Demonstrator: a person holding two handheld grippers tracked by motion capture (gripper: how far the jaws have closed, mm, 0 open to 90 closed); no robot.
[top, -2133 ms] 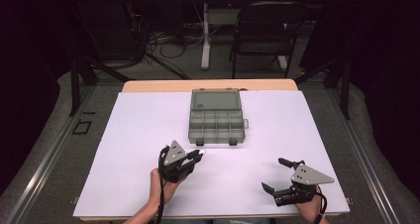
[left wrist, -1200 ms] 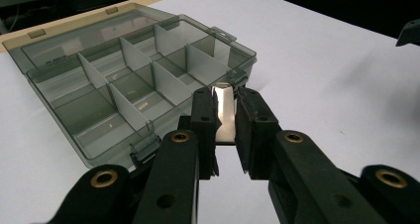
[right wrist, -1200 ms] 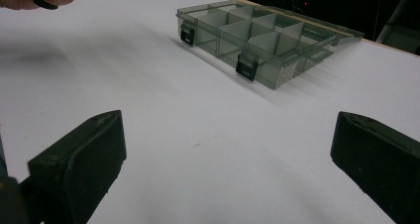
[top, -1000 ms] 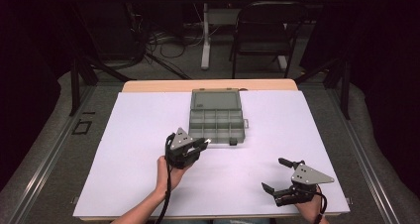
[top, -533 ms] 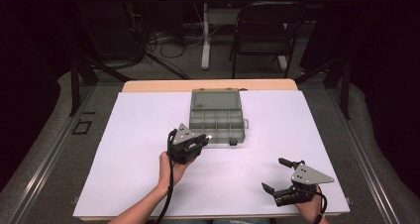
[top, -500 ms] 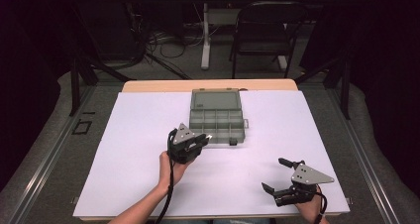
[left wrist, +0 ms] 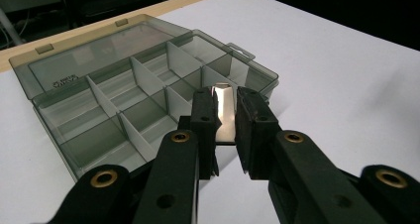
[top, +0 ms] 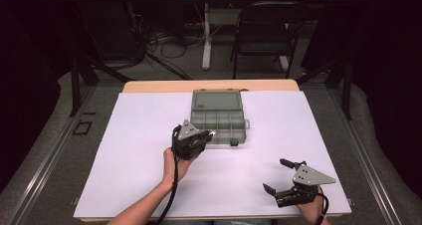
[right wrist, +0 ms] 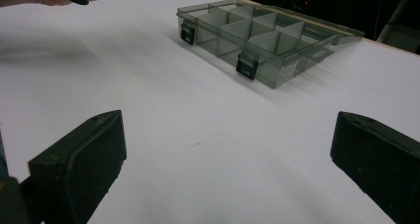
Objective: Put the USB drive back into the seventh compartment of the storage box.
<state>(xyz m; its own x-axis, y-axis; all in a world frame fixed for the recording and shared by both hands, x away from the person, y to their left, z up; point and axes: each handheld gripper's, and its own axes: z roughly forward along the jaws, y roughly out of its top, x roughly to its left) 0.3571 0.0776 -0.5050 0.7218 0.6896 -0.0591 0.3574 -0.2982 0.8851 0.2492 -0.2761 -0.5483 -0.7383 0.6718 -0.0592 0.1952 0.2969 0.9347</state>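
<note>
Carrying a small shiny metal piece (left wrist: 222, 112) clamped in my left gripper (left wrist: 225, 116), I have moved from open table to the compartment box (top: 218, 116), ready to drop it in.

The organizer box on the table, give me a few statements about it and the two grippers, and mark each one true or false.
1. The organizer box lies with its lid open. True.
2. The left gripper has nothing between its fingers. False: it is shut on a shiny metal piece.
3. The right gripper is open. True.
4. The right gripper rests inside the box. False: it sits apart, near the table's front edge.
5. The metal piece is close to the box's front edge. True.
</note>
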